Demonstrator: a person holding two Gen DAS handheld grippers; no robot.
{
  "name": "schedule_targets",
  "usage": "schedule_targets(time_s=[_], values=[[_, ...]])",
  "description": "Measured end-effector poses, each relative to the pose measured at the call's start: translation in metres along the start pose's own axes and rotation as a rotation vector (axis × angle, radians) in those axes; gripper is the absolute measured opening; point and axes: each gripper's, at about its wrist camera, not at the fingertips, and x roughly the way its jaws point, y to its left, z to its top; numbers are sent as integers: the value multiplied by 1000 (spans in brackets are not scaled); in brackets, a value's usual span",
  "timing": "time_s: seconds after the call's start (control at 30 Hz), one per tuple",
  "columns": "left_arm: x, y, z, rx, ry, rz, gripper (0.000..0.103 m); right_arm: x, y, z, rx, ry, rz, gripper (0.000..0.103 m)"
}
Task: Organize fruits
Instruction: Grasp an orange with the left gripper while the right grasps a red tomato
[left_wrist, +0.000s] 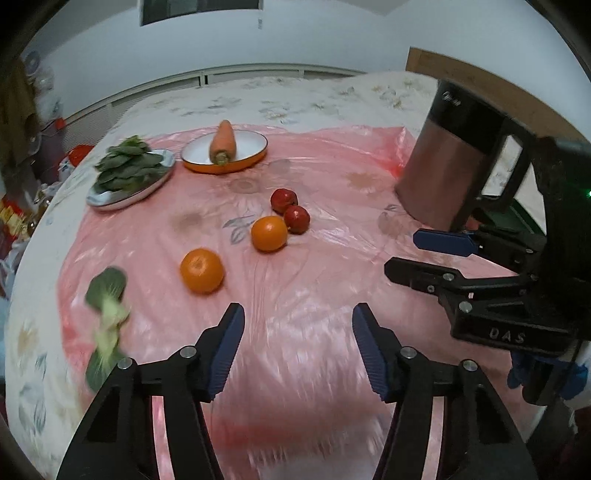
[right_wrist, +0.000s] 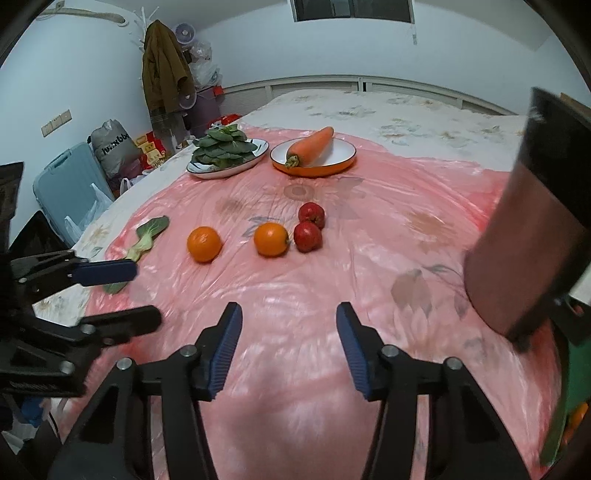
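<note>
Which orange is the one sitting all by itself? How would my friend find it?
Look at the pink plastic sheet on the bed. Four round fruits lie mid-sheet: two red ones touching an orange. The lone orange sits apart, touching nothing, nearest the loose green leaf.

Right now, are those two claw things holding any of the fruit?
No. The left gripper and the right gripper both stand open over the pink sheet, with nothing between their fingers.
</note>
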Motion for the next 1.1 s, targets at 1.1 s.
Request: schedule_targets(time_s=[1.1], values=[[128,23,52,82,90,70,37,140,-32,64,12,105,94,48]])
